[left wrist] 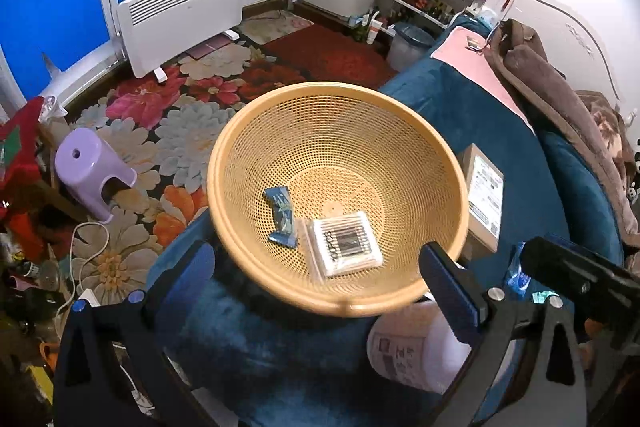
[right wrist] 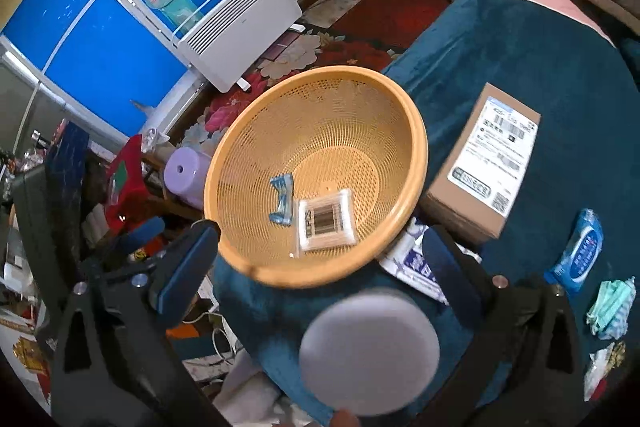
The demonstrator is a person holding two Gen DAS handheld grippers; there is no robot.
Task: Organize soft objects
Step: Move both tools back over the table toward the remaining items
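A tan mesh basket (left wrist: 424,147) (right wrist: 404,131) sits at the edge of a blue-covered bed. It holds a small blue packet (left wrist: 283,215) (right wrist: 282,205) and a clear pack of cotton swabs (left wrist: 344,247) (right wrist: 326,223). My left gripper (left wrist: 320,291) is open and empty, just in front of the basket's near rim. My right gripper (right wrist: 316,263) is open and empty above the same rim; it shows at the right of the left wrist view (left wrist: 580,275). A white jar with a round lid (right wrist: 370,347) (left wrist: 404,351) lies below it. A blue wipes pack (right wrist: 578,251), a teal cloth (right wrist: 610,307) and a white packet (right wrist: 602,363) lie on the bed at right.
A cardboard box (right wrist: 484,163) (left wrist: 482,195) lies right of the basket. A white plastic bag (right wrist: 416,263) sits under the basket's rim. A brown blanket (left wrist: 560,99) and pink cloth (left wrist: 472,63) lie farther back. A purple stool (left wrist: 88,171) and white heater (left wrist: 180,15) stand on the floor.
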